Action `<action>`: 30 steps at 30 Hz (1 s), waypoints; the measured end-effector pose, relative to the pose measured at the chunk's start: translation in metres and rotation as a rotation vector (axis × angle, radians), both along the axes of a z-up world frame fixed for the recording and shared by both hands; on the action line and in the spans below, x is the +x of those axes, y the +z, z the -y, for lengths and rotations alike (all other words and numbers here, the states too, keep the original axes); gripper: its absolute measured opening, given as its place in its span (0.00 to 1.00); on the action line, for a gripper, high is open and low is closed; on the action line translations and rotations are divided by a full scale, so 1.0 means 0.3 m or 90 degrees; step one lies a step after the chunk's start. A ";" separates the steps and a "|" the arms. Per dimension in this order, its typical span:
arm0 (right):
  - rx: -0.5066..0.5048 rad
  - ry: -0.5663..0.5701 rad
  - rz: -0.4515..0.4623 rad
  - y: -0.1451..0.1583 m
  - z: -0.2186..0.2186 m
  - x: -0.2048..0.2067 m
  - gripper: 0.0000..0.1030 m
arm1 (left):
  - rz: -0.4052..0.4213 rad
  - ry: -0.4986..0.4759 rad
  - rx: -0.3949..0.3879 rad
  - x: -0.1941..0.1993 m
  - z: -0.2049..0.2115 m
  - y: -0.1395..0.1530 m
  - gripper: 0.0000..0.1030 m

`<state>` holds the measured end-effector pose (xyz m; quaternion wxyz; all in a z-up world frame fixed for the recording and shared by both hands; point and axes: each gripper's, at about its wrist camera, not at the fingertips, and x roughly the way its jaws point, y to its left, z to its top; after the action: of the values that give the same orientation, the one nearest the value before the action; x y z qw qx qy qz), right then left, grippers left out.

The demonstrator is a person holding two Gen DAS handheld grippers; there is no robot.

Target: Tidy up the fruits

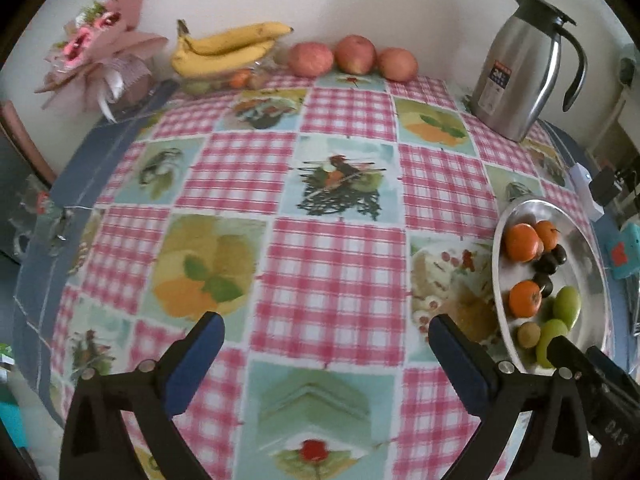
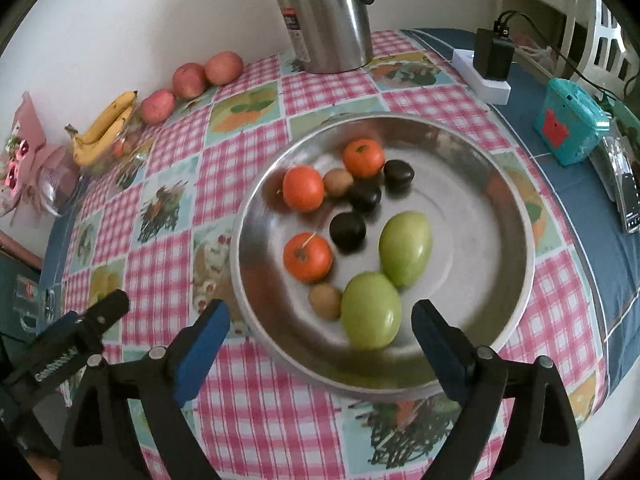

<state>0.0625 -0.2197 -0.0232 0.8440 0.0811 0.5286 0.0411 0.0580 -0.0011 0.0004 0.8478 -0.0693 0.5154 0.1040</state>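
A desk [image 1: 332, 264] draped in a pink-checked cloth with printed fruit and cake panels, bordered in blue, stands against a pale wall. Near its right side sits a round metal tray [image 2: 504, 216] holding the sorted fruit: three oranges [image 2: 303, 188], three dark plums [image 2: 347, 230], two green mangoes [image 2: 405, 248] and two small brown kiwis [image 2: 325, 300], all clustered toward the tray's left half. Along the wall lie three red apples [image 1: 355, 54] in a row, and just beside them a bunch of bananas [image 1: 228, 46] rests on a clear bowl with more small fruit inside, too blurred to count. A pink-wrapped bouquet [image 1: 100, 52] occupies the far left corner. A steel thermal jug [image 1: 520, 68] with a black handle carries a small label whose print cannot be read. On the blue border to the right are a white power strip [image 2: 482, 74] with a black adapter plugged in and a teal box [image 2: 570, 122] bearing a red mark. The left claw [image 1: 326, 332] hangs over bare cloth left of the tray, fingers spread wide with nothing between them. The right claw [image 2: 320, 322] hovers at the tray's near rim, likewise spread wide, the nearest mango and kiwi lying beyond its tips, untouched. White lettering on the left claw's body is blurred beyond reading
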 end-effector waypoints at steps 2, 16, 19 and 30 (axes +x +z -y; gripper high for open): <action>0.001 0.002 0.000 -0.001 -0.006 -0.018 0.90 | 0.002 0.011 0.021 -0.027 -0.008 0.010 1.00; -0.030 0.033 0.025 0.027 -0.043 -0.067 0.90 | -0.011 0.026 0.097 -0.079 0.004 0.056 1.00; -0.034 0.037 0.027 0.029 -0.045 -0.067 0.90 | -0.009 0.023 0.096 -0.086 0.001 0.060 1.00; -0.037 0.036 0.030 0.032 -0.050 -0.065 0.90 | -0.024 0.013 0.094 -0.082 0.003 0.055 1.00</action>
<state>0.0430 -0.2047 -0.0135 0.8567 0.0405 0.5116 0.0511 0.0335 -0.0021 0.0168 0.8398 -0.0099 0.5212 0.1514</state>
